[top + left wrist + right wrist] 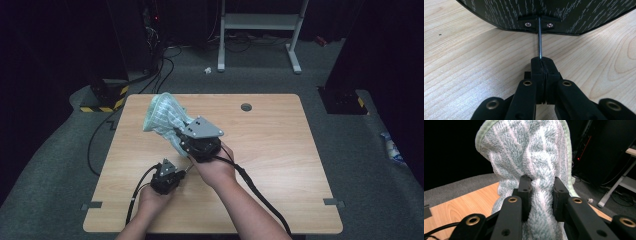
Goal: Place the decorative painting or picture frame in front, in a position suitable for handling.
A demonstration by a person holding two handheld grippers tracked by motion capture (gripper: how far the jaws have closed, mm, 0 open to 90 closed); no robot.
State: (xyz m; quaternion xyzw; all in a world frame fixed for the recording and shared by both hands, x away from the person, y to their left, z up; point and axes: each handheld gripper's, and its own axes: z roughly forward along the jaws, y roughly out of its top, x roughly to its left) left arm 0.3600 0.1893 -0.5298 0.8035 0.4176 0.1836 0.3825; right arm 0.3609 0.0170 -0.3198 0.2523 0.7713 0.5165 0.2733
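The right gripper clenched the bunched towel (green-edged, striped), lifting it above the table so its free end fanned out beyond the jaws. Below and beside it, the left gripper pinched a thin metal rod.

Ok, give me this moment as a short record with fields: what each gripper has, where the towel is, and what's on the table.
right gripper: shut on the towel, bunched between its jaws
towel: pale green and white striped, lifted off the table, fanning out beyond the gripper
left gripper: shut on a thin metal rod, low over the table
rod's far end: meets a dark panel at a bracket with two screws
table: light wood, with a round grommet hole near the far edge
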